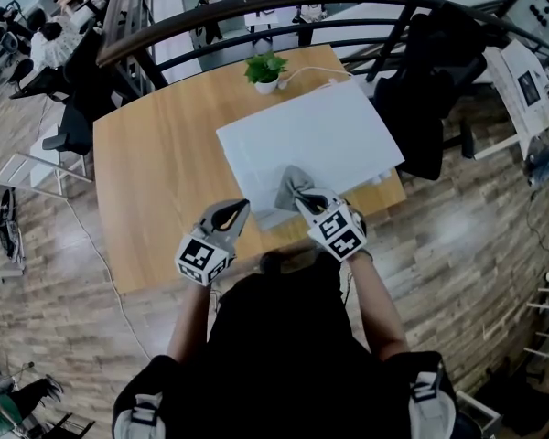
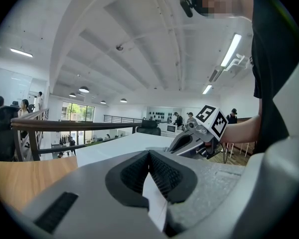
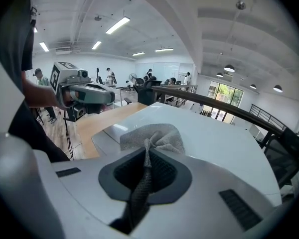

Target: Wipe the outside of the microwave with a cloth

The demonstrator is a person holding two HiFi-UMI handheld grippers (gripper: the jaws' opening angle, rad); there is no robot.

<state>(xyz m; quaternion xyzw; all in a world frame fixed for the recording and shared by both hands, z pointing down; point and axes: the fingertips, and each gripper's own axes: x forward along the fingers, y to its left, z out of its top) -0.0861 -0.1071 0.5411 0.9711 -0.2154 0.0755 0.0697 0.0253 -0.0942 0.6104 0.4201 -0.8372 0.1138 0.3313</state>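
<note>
While my right gripper (image 1: 304,201) clamps the grey cloth (image 1: 288,183) on the white microwave's (image 1: 339,131) top front edge, wiping looks begun; next I should sweep across. My left gripper (image 1: 241,208), closed on a white slip (image 2: 154,203), hovers beside.

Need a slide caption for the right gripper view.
Right gripper shut on a grey cloth bunched on the white microwave top, left gripper alongside.

one microwave (image 1: 320,131), one cloth (image 1: 288,190), one plant (image 1: 265,67)

Open-plan office mezzanine: railing (image 1: 256,1), office chair (image 2: 148,127)
</note>
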